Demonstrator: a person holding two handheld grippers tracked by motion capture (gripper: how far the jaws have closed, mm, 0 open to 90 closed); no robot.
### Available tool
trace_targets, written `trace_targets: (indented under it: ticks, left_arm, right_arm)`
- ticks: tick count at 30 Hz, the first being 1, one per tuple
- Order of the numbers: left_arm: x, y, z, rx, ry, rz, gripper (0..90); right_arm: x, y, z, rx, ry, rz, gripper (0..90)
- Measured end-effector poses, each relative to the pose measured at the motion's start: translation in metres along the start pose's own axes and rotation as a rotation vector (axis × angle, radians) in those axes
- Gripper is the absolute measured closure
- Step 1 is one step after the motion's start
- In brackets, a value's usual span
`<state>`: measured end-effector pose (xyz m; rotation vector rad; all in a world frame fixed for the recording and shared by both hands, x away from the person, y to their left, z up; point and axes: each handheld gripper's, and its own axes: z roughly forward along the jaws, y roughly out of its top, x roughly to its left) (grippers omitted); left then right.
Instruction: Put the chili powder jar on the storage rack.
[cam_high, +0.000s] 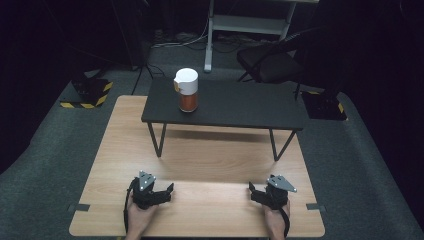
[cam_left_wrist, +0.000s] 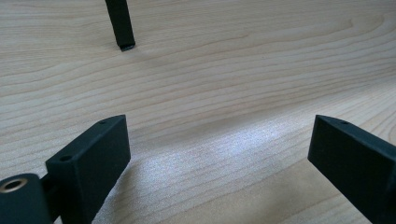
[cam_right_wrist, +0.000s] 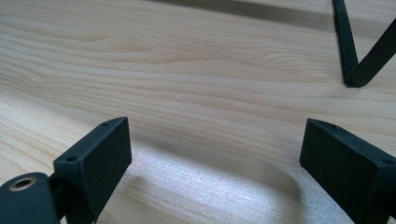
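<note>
While both tongs, left (cam_high: 169, 190) and right (cam_high: 252, 190), rest spread and empty at the frame's bottom, the jar (cam_high: 187, 90) stands upper centre. It is judged rigid, smooth and light; its orange body below the white cap should be gripped.

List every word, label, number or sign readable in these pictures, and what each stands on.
No text can be read.
The jar on the black shelf bears a small yellowish tag, too small to read.
The floor blocks carry yellow-black hazard stripes, without words.

A light wooden table (cam_high: 200, 150) carries a small black stand (cam_high: 225, 107), on which a jar (cam_high: 187, 90) stands upright.
</note>
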<state>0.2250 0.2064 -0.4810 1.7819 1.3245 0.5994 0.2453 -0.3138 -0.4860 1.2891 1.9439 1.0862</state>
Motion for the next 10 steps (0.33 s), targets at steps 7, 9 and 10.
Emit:
trace_targets:
  ticks: [7,9,10]
  left_arm:
    - [-0.0001,0.0005,0.0003,0.004,-0.002,0.005,6.0]
    - [0.0,0.0004,0.0003,0.003,-0.003,0.003,6.0]
    - [0.0,0.0003,0.0003,0.002,-0.003,0.002,6.0]
  right_arm:
    - [0.0001,0.0004,0.0002,0.002,0.0,0.0,8.4]
    - [0.0,0.0001,0.0001,0.001,0.0,0.0,8.4]
    - [0.0,0.0,0.0,0.0,0.0,0.0,8.4]
